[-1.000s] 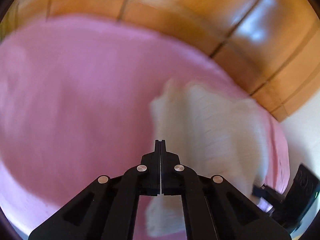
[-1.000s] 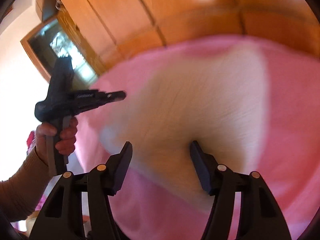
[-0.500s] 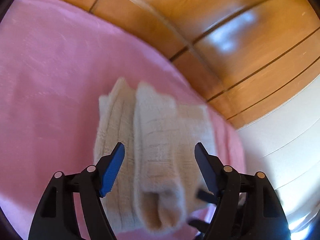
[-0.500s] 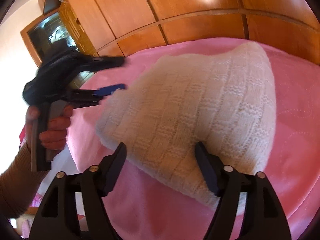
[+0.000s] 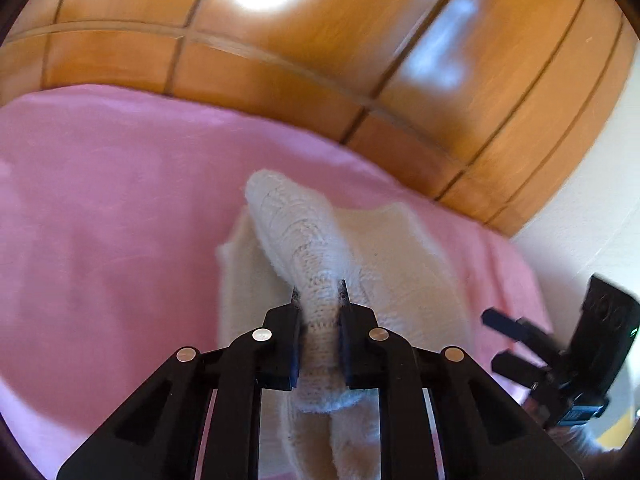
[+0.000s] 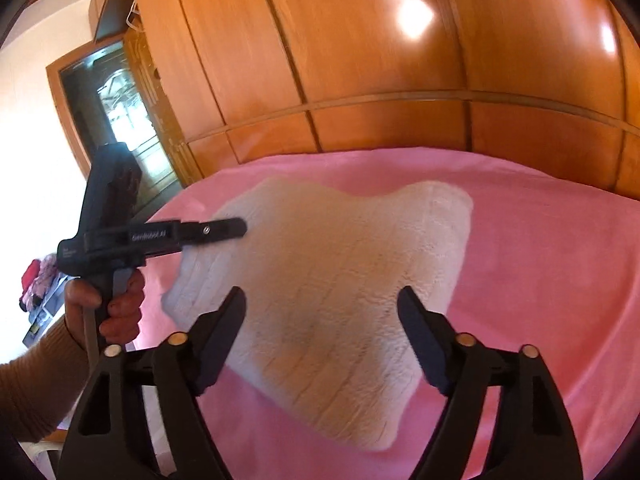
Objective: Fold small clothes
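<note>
A cream knit garment [image 5: 400, 248] lies folded on a pink blanket [image 5: 120, 220]. My left gripper [image 5: 319, 292] is closing and its pads pinch a raised fold of the knit [image 5: 288, 216], which lifts off the rest. In the right wrist view the same garment [image 6: 340, 248] lies spread below my right gripper [image 6: 321, 294]. Its jaws stand wide and are closing a little, with nothing pressed between them. The left gripper [image 6: 236, 228] shows at the garment's left edge, held by a hand [image 6: 120, 300]. The right gripper [image 5: 492, 338] shows at the far right, jaws apart.
The pink blanket [image 6: 540, 260] covers a bed. A glossy wooden wardrobe [image 6: 360, 60] stands close behind it. A dark doorway [image 6: 116, 120] is at the left, with a pile of coloured clothes [image 6: 36, 280] below it. A white wall [image 5: 592, 208] is at the right.
The left gripper, shut and empty at first, opened over the garment, then closed on a fold and raised it. The right gripper rose slightly and stayed open.
</note>
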`<state>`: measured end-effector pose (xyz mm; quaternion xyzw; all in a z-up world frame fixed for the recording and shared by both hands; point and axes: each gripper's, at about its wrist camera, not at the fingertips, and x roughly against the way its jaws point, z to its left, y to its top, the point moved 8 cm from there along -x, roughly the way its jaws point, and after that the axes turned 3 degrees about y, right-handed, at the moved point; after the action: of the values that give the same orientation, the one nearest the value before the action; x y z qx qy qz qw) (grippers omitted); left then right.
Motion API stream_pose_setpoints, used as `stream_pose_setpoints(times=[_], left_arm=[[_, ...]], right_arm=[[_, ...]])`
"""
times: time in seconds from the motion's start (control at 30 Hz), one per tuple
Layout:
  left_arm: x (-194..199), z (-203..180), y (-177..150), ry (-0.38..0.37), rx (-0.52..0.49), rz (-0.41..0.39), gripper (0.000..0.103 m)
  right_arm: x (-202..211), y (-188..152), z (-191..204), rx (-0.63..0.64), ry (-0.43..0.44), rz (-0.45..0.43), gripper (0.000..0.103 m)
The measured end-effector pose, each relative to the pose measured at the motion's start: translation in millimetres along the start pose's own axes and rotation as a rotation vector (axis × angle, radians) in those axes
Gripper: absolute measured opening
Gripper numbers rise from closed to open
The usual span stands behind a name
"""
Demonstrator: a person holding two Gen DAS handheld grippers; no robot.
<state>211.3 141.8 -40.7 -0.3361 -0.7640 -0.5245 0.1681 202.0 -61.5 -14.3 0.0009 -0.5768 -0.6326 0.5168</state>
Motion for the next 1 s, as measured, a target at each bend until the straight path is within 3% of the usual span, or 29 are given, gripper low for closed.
stream_pose_setpoints(times=[0.07, 0.13, 0.2, 0.3, 0.4, 0.57, 0.7, 0.83, 0.97, 1.0], left_arm=[[-24.4, 20.9, -12.2, 0.103, -0.009, 0.058, 0.014], [-39.4, 32.4, -23.7, 0.131, 0.028, 0.1, 0.019], [-34.9, 31.9, -24.1, 0.137, 0.028, 0.089, 0.022], [-16.6, 34.2, -18.1, 0.174, 0.02, 0.054, 0.049], [4.6, 35.2, -10.0, 0.169, 0.009, -0.01, 0.05], [-1.7, 31.7, -15.0, 0.242, -0.06, -0.004, 0.05], [-9.1, 30.7, -20.0, 0.253, -0.06, 0.008, 0.054], [-14.9, 24.7, -20.2, 0.261, -0.085, 0.008, 0.054], [-17.2, 22.3, -22.9, 0.287, -0.116, 0.01, 0.056], [-16.4, 21.6, -23.1, 0.292, -0.121, 0.007, 0.063]], right_arm=[[-31.6, -12.6, -0.3, 0.005, -0.014, 0.067, 0.07], [-54.6, -26.8, 4.4, 0.075, -0.09, 0.074, 0.07], [-61.0, -32.0, 15.2, 0.182, -0.184, 0.067, 0.073], [-56.9, -30.3, 13.9, 0.205, -0.184, 0.088, 0.073], [-50.3, -18.3, 14.8, 0.211, -0.154, 0.114, 0.074], [-38.0, 35.2, 10.4, 0.057, -0.03, 0.007, 0.076], [-69.3, 60.7, -15.0, 0.03, -0.12, 0.023, 0.076], [-118.5, 45.3, -51.9, 0.045, -0.233, 0.134, 0.077], [-120.5, 46.1, -45.9, 0.097, -0.239, 0.108, 0.081], [-119.2, 47.2, -46.2, 0.097, -0.226, 0.1, 0.082]])
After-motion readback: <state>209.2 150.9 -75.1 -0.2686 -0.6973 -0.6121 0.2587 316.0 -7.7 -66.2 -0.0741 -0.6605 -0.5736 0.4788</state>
